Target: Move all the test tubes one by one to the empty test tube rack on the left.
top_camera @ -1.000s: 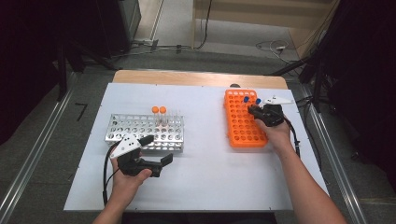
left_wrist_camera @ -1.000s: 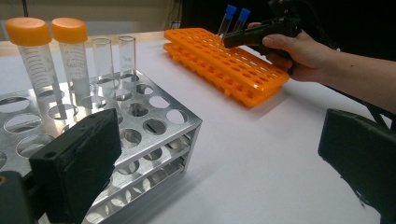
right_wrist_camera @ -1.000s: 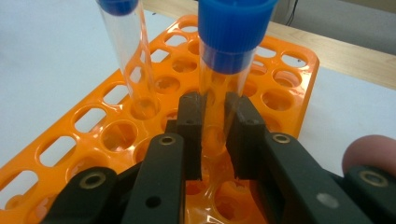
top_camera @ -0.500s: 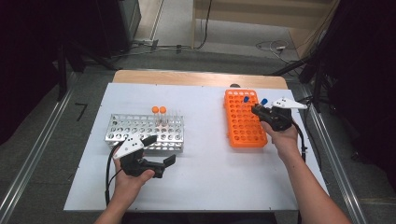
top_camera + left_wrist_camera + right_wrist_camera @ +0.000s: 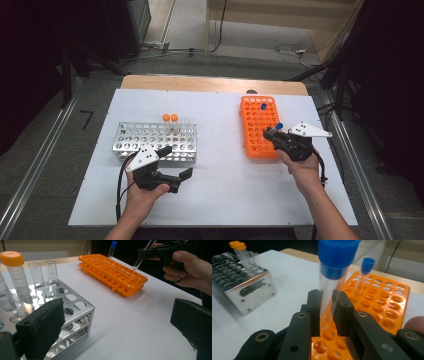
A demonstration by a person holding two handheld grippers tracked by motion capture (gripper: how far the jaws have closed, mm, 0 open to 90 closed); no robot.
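My right gripper (image 5: 274,134) is shut on a clear tube with a blue cap (image 5: 332,277), holding it above the near end of the orange rack (image 5: 259,125). The tube's tip hangs just over the rack's holes (image 5: 387,305). A second blue-capped tube (image 5: 263,107) stands in the rack farther back. My left gripper (image 5: 182,175) rests open and empty on the white table, in front of the silver metal rack (image 5: 155,137). That rack holds two orange-capped tubes (image 5: 170,118) and some uncapped ones (image 5: 37,275). The left gripper view shows the right gripper (image 5: 150,252) with its tube over the orange rack (image 5: 112,270).
The white tabletop (image 5: 220,170) lies between the two racks and in front of them. A wooden strip (image 5: 210,84) runs along the far edge. Metal rails (image 5: 40,165) flank the table, and cables lie on the floor behind.
My right gripper has carried the blue-capped tube toward the near end of the orange rack and a little up. The left gripper has stayed put.
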